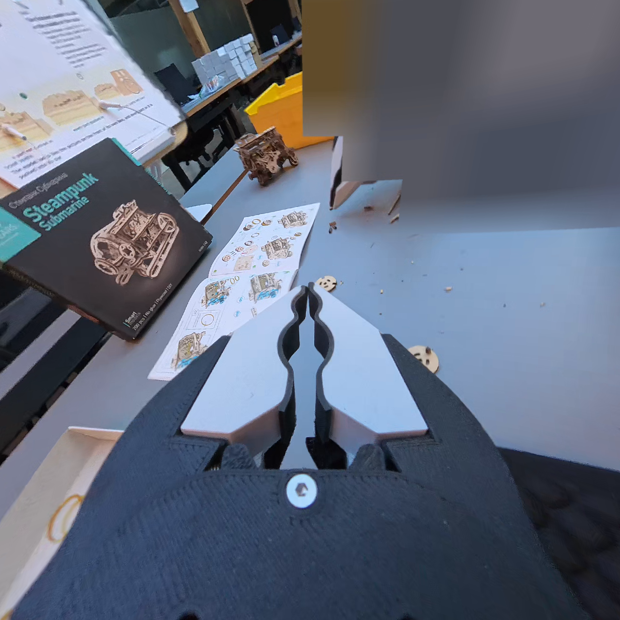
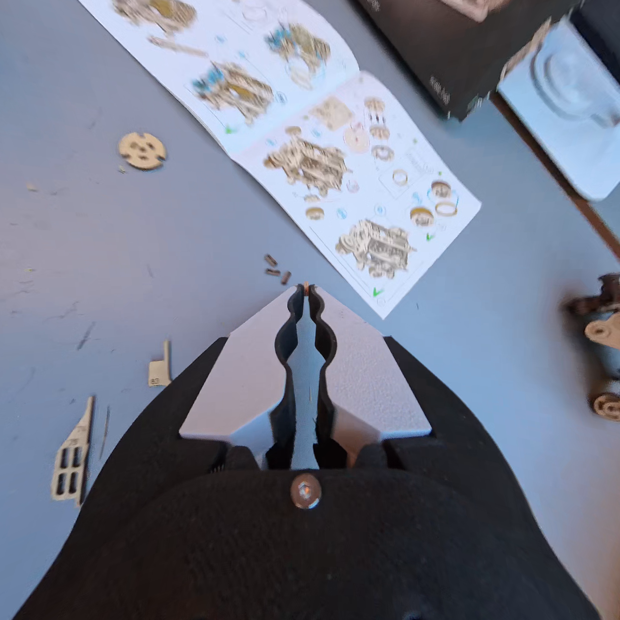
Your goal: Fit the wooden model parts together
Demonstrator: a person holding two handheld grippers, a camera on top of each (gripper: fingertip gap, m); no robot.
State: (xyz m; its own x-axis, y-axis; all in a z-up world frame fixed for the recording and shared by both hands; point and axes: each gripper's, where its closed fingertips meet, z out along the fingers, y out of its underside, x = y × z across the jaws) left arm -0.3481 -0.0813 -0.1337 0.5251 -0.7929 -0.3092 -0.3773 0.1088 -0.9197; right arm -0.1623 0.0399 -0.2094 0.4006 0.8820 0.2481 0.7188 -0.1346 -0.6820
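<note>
While its two tips pinch a tiny sliver of wood (image 2: 306,286), the right claw (image 2: 306,289) hangs above the grey bench (image 2: 100,268). Just beyond the tips lie a few small dark pegs (image 2: 276,268), and past them an open instruction booklet (image 2: 335,174). A round wooden disc (image 2: 142,150) lies far left, flat wooden pieces (image 2: 72,463) near left, and part of a dark wooden model (image 2: 604,342) sits at the right edge. The left claw (image 1: 308,288) is closed with nothing between its tips, above the same bench (image 1: 503,302). A small disc (image 1: 327,283) lies just past its tips, another disc (image 1: 424,358) to its right, the booklet (image 1: 255,268) and a dark kit box (image 1: 100,235) to its left, and the assembled model (image 1: 265,159) farther off.
</note>
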